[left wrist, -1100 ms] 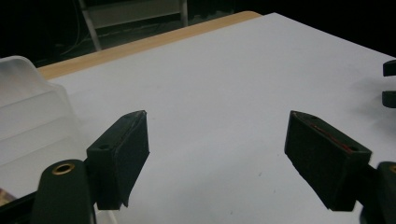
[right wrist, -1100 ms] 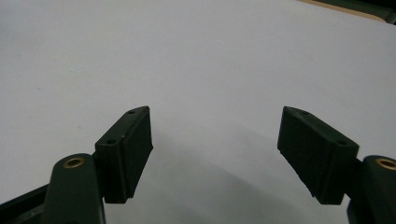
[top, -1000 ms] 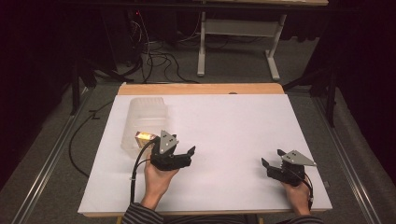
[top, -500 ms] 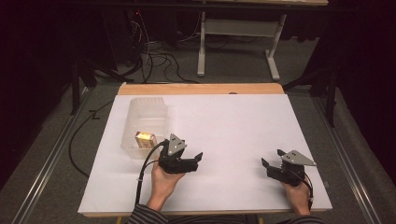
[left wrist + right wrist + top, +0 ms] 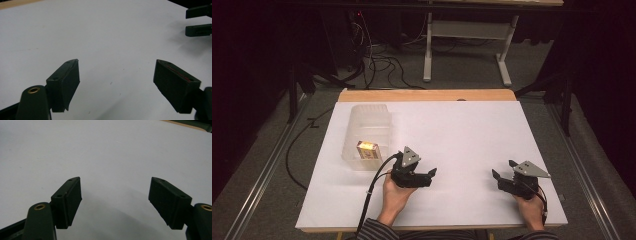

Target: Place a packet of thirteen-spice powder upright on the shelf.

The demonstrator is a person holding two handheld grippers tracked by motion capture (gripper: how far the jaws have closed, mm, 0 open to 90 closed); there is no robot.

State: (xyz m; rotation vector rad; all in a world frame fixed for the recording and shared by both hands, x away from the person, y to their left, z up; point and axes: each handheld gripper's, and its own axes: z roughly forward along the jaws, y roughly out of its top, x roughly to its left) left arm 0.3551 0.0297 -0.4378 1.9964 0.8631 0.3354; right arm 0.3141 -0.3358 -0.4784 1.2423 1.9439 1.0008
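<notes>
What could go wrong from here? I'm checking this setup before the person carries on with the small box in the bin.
1. The clear plastic bin looks light; reaching in for the small yellow-brown box could push it along the white table sheet.
2. The left tool, open and empty, trails a black cable that may snag near the bin.

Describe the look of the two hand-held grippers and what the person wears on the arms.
Both the left gripper and right gripper are black, each with two flat black jaws and a grey three-cornered plate on top. A black cable trails from the left one. The sleeve is dark with fine stripes.
</notes>
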